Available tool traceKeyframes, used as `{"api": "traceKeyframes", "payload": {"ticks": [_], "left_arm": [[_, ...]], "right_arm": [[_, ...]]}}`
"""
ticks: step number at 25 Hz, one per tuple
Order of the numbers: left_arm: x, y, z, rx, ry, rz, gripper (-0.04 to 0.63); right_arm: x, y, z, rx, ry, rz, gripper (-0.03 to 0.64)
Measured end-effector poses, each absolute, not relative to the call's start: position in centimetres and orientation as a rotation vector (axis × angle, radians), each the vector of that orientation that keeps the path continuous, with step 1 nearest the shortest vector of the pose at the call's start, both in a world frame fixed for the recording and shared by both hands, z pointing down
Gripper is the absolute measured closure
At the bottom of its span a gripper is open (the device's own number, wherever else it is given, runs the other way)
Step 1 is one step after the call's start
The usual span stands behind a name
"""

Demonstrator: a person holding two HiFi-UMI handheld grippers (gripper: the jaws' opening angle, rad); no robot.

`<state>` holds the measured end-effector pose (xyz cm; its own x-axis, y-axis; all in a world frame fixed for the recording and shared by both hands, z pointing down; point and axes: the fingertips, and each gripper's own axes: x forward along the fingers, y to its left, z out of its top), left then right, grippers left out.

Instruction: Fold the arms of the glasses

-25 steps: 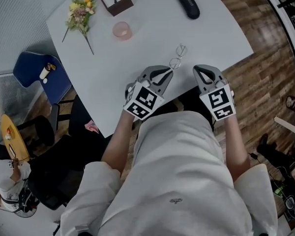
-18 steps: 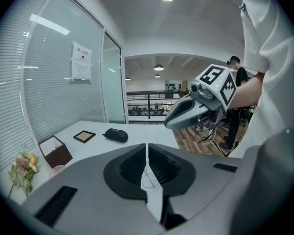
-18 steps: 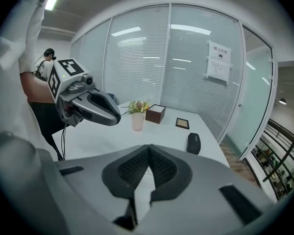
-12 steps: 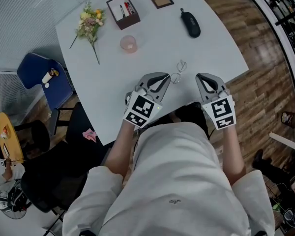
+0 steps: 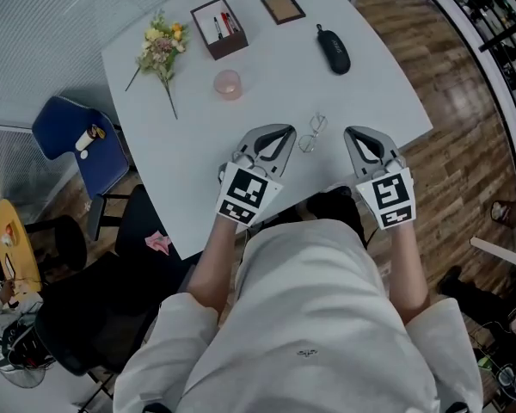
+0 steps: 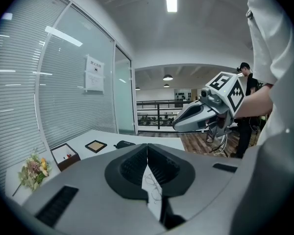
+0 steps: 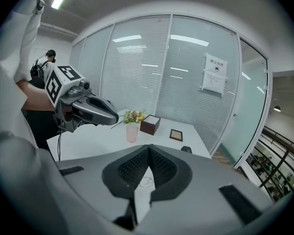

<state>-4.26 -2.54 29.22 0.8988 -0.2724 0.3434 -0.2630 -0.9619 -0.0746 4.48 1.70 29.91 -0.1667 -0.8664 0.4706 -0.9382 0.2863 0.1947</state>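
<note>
Glasses [image 5: 312, 132] lie near the counter's [image 5: 370, 93] edge
Left tool [image 5: 285, 132], right tool [image 5: 353, 134]: both pressed together, empty; brace the frame, nudge arms inward.

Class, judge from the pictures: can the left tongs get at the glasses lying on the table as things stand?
Probably yes. The glasses lie on the table just ahead of the left tongs, with nothing between them. The tongs are shut, so they would have to open first.
</note>
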Motion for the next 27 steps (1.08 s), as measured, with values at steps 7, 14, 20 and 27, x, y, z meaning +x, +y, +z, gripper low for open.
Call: {"api": "traceKeyframes", "payload": {"ticks": [7,14,20,27], "left_arm": [[-4.0,-3.0,28.2,-3.022,0.472,-0.521,0.575],[-4.1,-3.1,28.3,-3.034,0.485,-0.524,0.575],[-4.2,-3.0,28.1,-3.039,0.484,-0.522,0.575],[-4.1,-3.0,27.9,-3.043,0.485,-0.516,0.575]], "right_arm": [[4.5,1.7,28.9,1.628,-2.075,0.168,0.612],[4.4,1.9,28.8,1.635,-2.079,0.172,0.612],[4.4,1.8,28.5,1.638,-2.079,0.168,0.612],[4.3,1.7,28.5,1.635,-2.078,0.165,0.612]]}}
